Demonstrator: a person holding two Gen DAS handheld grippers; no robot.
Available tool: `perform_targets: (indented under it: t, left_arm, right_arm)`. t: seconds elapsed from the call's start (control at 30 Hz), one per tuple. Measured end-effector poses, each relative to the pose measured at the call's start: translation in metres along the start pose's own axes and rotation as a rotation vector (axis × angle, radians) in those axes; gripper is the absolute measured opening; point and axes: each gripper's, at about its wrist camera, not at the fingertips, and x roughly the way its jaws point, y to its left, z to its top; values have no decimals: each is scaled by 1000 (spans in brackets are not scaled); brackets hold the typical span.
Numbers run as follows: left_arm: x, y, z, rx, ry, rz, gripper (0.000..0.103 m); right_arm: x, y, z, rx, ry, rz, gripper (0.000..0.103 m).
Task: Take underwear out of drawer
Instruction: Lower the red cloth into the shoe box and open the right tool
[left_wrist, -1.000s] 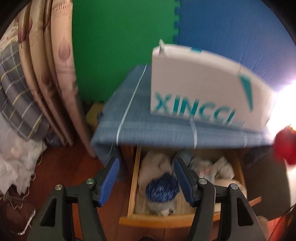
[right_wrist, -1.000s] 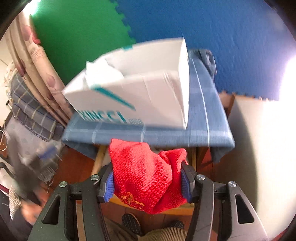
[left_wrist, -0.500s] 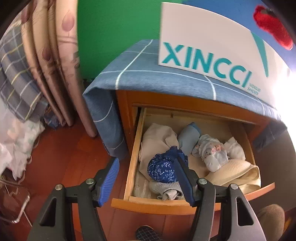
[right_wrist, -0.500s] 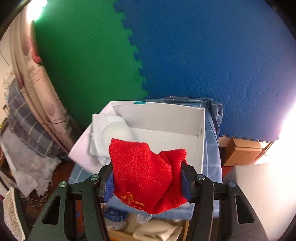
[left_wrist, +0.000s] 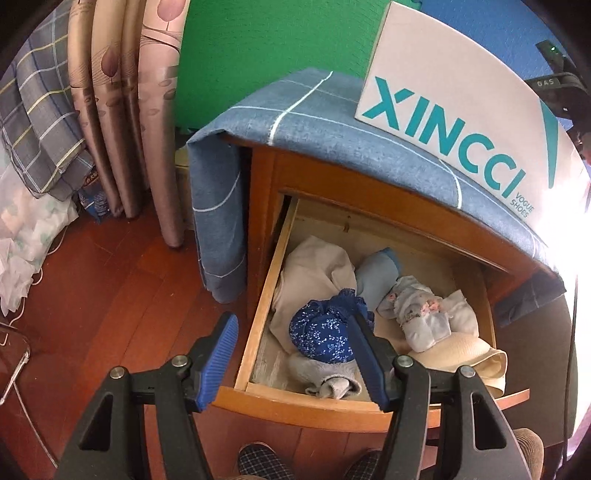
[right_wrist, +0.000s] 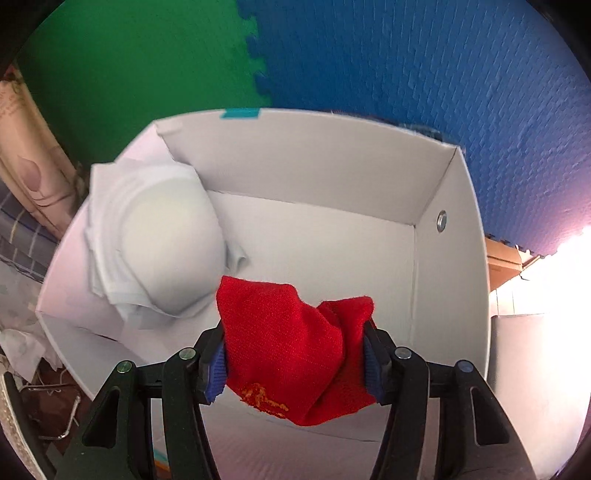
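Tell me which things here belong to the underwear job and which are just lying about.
Job: open drawer, blue floral underwear, red garment between the opening right gripper, white box, left gripper.
Lying about: curtains, plaid bedding, blue cloth.

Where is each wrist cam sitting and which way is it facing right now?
Left wrist: behind the left claw, angled down at the open drawer and underwear; slippered feet at the bottom.
Right wrist: behind the right claw, over the white box; it holds the red garment, jaws opening.
Shared: the white box and the green and blue wall mats.
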Motion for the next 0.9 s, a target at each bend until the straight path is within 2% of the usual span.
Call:
perform_targets:
  t: [0.17,0.4,0.63,0.73,0.8,0.9]
  left_arm:
    - [2,-1,0,-3,12,-5,63]
    - [3,-2,0,1,14,-8,63]
    - [4,0,1,-5,23,-16,63]
    - [4,0,1,-8,23,-14,63]
    - [4,-2,0,2,21,-10,63]
    - [4,-2,0,4,20,-9,63]
  right_arm:
    - [12,-6,2,0,47,-4,61]
    - [15,-3,1,-2,48,-12,72]
    - [2,2,1,17,23,9,77]
    - [-3,5,4,2,46,26,81]
    - [-5,9,3,-16,70,8,84]
    - [-14,15,0,-51,56,-20,87]
